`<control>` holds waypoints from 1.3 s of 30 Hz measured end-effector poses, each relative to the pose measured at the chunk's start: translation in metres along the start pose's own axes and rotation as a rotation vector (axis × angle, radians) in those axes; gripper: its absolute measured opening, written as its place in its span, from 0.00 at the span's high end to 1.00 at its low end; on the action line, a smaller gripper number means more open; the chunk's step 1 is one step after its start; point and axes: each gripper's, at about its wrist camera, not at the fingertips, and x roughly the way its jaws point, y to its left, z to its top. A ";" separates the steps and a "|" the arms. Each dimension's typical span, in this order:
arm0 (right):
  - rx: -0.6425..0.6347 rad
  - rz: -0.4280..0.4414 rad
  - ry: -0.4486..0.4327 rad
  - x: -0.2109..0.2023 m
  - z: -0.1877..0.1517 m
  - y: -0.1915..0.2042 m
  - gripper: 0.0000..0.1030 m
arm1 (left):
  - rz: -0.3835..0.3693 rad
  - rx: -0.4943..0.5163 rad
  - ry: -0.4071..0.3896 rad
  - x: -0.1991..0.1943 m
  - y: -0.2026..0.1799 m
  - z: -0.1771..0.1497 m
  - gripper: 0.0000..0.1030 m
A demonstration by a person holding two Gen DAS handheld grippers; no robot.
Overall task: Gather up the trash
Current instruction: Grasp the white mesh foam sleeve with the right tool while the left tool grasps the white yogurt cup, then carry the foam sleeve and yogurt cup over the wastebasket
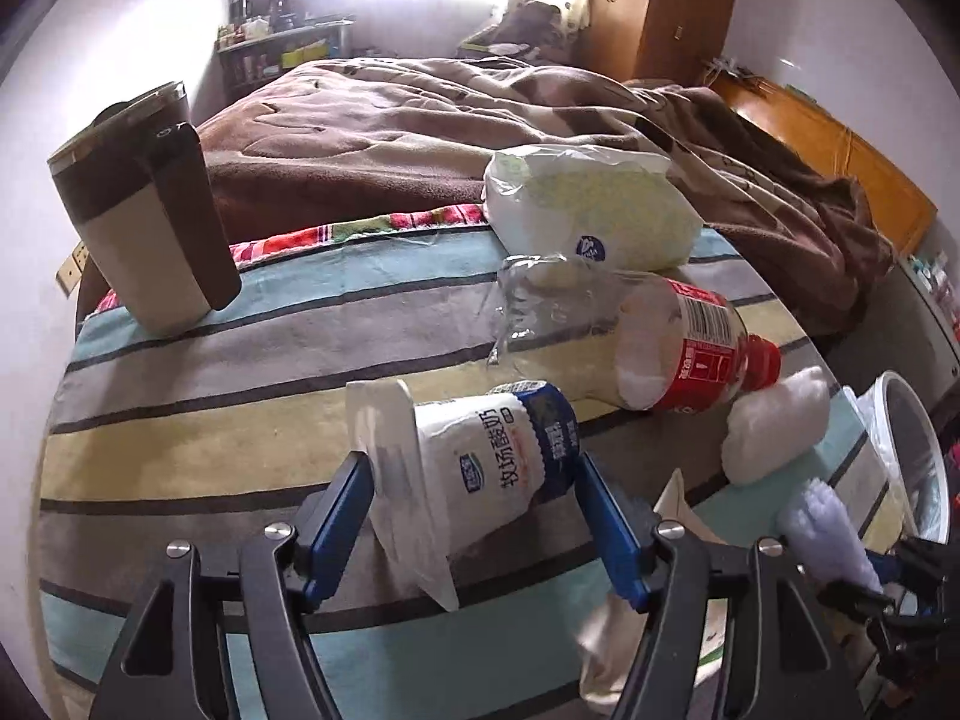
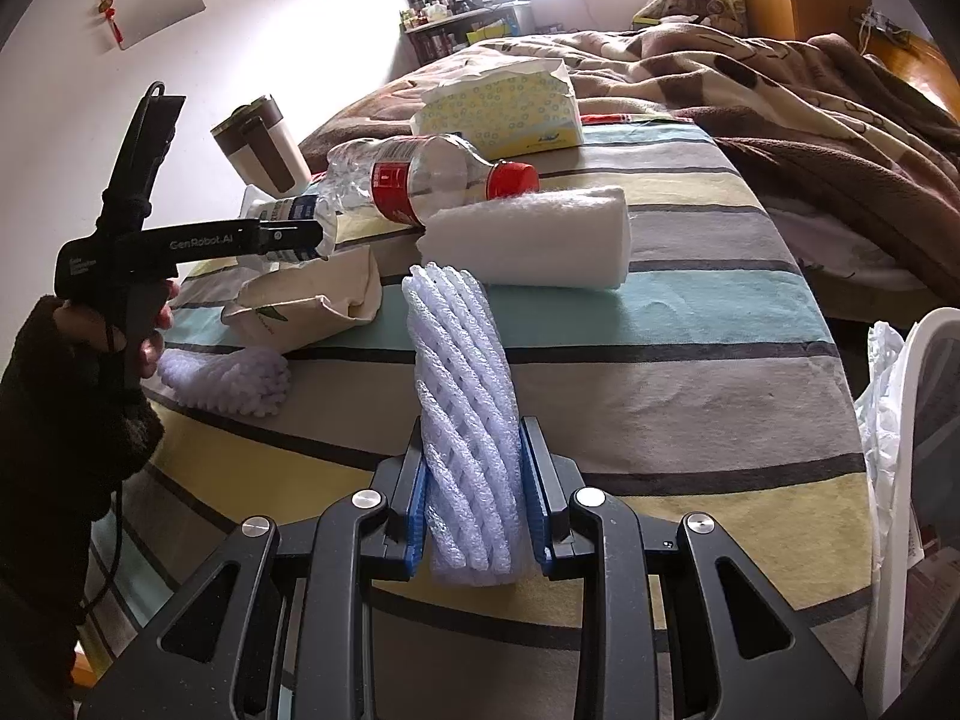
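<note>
Your left gripper (image 1: 474, 510) has its blue pads on either side of the yogurt cup (image 1: 480, 468), which lies tipped on its side with its peeled foil lid hanging toward you; the pads press its flanks, so you are gripping it. Your right gripper (image 2: 474, 516) is clamped on a roll of white foam netting (image 2: 465, 420), held upright between the fingers and rising above the striped cloth (image 2: 690, 360).

Take the red-capped plastic bottle (image 1: 660, 336) as your landmark. It lies on its side on the striped cloth, crumpled at the base, cap pointing toward the bin side. The yogurt cup sits just beside its clear end, on the near side. Beyond the bottle, toward the brown blanket (image 1: 420, 114), rests the pack of tissues (image 1: 588, 210), close to or touching the bottle; the left view is too warped to tell which. Just in front of the bottle's cap lies a folded white foam pad (image 2: 528, 240), touching the neck. Left of the bottle and well apart stands a brown-and-cream travel mug (image 1: 144, 216). On the near side of the bottle, below the pad, a cream cloth bag (image 2: 312, 306) lies slumped, with a second wad of foam netting (image 2: 228, 378) just beside it. The white bin (image 2: 924, 480) with its plastic liner stands off the cloth's edge, well to the right of the bottle.
</note>
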 end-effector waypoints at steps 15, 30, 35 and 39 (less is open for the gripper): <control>0.023 0.008 -0.069 -0.024 -0.002 -0.003 0.73 | -0.033 -0.073 -0.102 -0.056 -0.013 -0.030 0.34; 0.060 -0.045 -0.210 -0.110 -0.022 -0.026 0.73 | -0.058 0.006 -0.185 -0.143 -0.122 -0.074 0.34; 0.083 -0.088 -0.232 -0.131 -0.031 -0.044 0.73 | -0.052 0.066 -0.202 -0.151 -0.171 -0.086 0.34; 0.121 -0.124 -0.254 -0.146 -0.039 -0.065 0.73 | -0.098 0.085 -0.197 -0.151 -0.205 -0.091 0.34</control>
